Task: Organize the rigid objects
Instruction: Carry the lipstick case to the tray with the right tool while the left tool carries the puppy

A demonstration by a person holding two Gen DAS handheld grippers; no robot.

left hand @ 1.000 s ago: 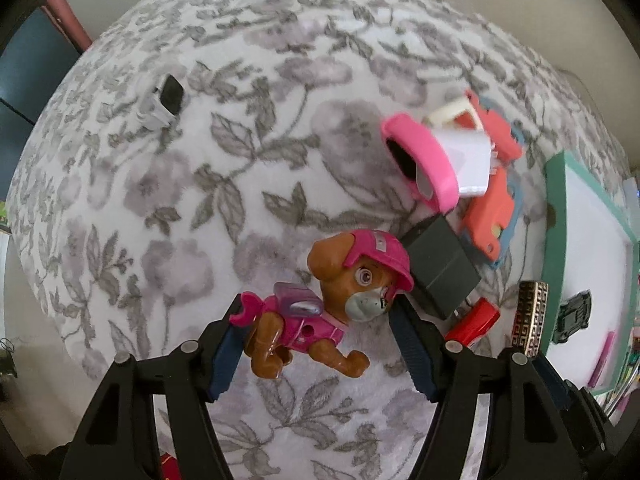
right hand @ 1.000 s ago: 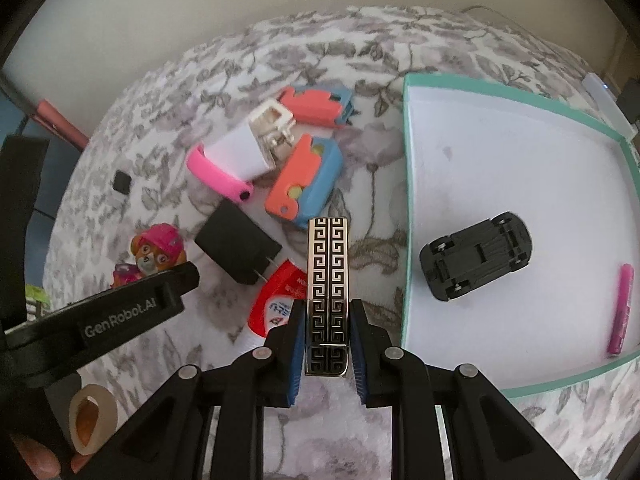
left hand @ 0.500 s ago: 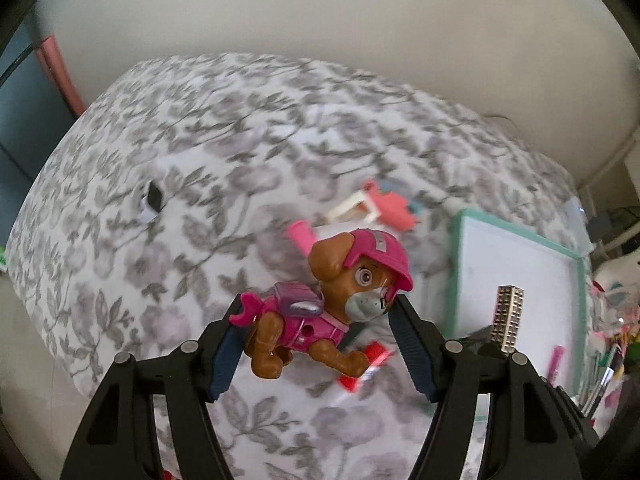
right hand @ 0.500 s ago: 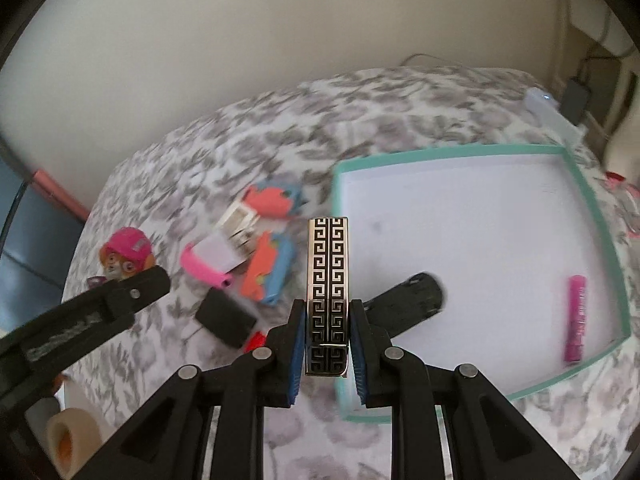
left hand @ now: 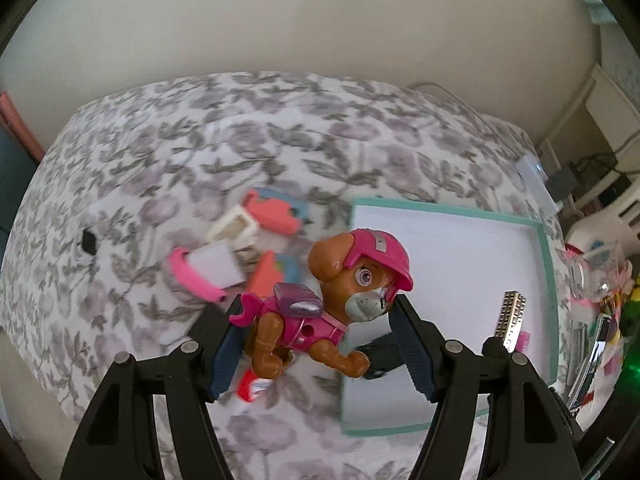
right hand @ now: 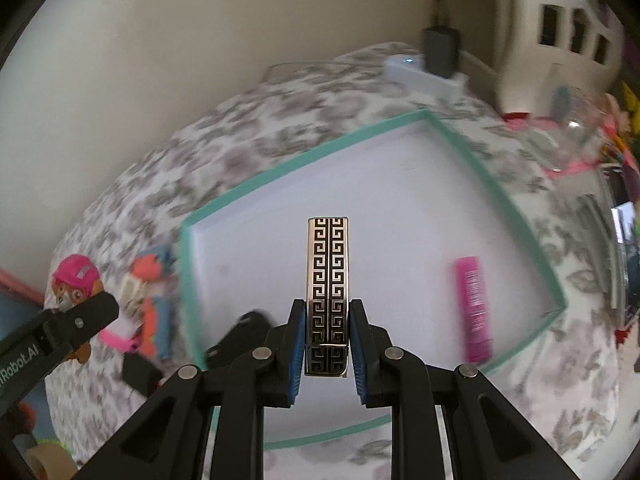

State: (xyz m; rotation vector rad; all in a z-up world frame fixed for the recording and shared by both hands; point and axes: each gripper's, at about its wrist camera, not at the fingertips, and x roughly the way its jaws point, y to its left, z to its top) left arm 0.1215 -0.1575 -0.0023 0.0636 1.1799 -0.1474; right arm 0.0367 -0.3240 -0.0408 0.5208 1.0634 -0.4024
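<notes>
Left gripper (left hand: 316,344) pinching a pink-helmeted toy puppy (left hand: 332,312), right gripper (right hand: 326,344) clamped on a key-patterned bar (right hand: 327,296), above the teal-rimmed tray (right hand: 496,184).

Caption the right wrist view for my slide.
Right gripper holds a patterned metal bar above the teal-rimmed tray, where a pink tube already lies.
</notes>
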